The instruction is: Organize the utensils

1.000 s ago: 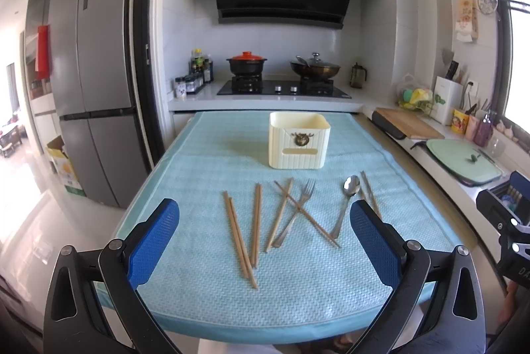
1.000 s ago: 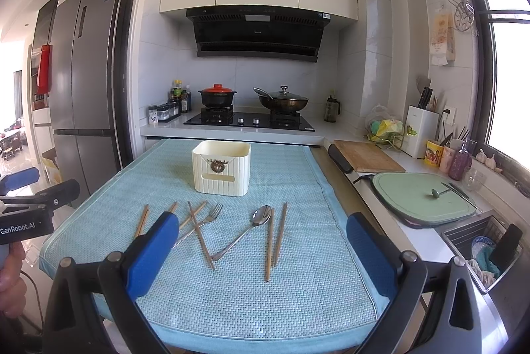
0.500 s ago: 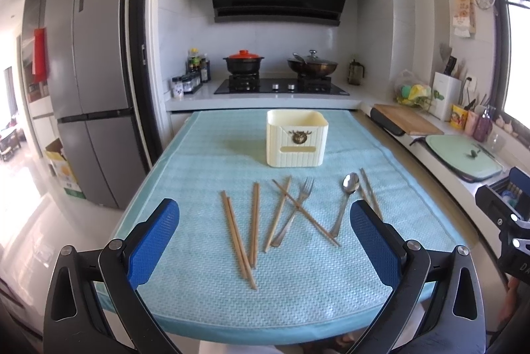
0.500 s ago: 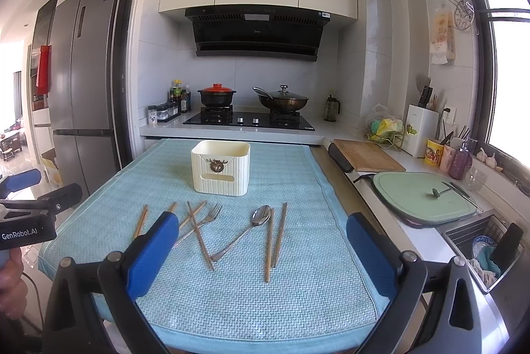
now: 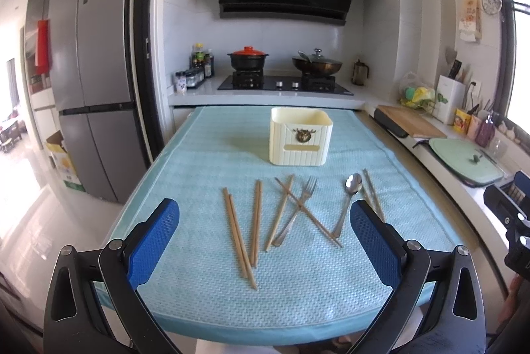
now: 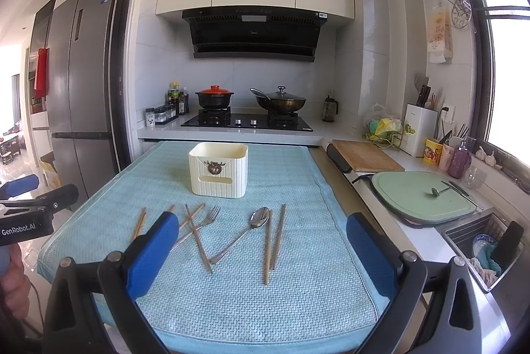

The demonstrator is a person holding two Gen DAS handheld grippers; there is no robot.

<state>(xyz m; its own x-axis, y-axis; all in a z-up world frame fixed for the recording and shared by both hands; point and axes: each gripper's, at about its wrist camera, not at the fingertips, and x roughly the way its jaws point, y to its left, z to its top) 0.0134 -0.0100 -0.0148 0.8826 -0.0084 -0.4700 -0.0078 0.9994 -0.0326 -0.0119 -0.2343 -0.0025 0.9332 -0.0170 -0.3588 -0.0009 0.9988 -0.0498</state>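
Observation:
A cream utensil holder [image 5: 300, 135] stands upright on the blue mat [image 5: 205, 155]; it also shows in the right wrist view [image 6: 218, 169]. In front of it lie several wooden chopsticks [image 5: 239, 236], a fork [image 5: 296, 211] crossed by a chopstick, and a spoon [image 5: 347, 200]. The right wrist view shows the spoon [image 6: 243, 233], the fork [image 6: 198, 226] and two chopsticks [image 6: 273, 239] side by side. My left gripper [image 5: 265, 241] is open and empty above the mat's near edge. My right gripper [image 6: 261, 254] is open and empty, nearer the right side.
A counter runs along the right with a wooden cutting board [image 6: 364, 155], a green board [image 6: 422, 198] and a sink [image 6: 480, 244]. A stove [image 5: 285, 84] with two pots is behind the mat. A fridge [image 5: 89, 72] stands at the left.
The left gripper has moved slightly forward and tilted down, so the utensils sit a little nearer in its view. The right gripper has barely moved. Nothing was picked up.

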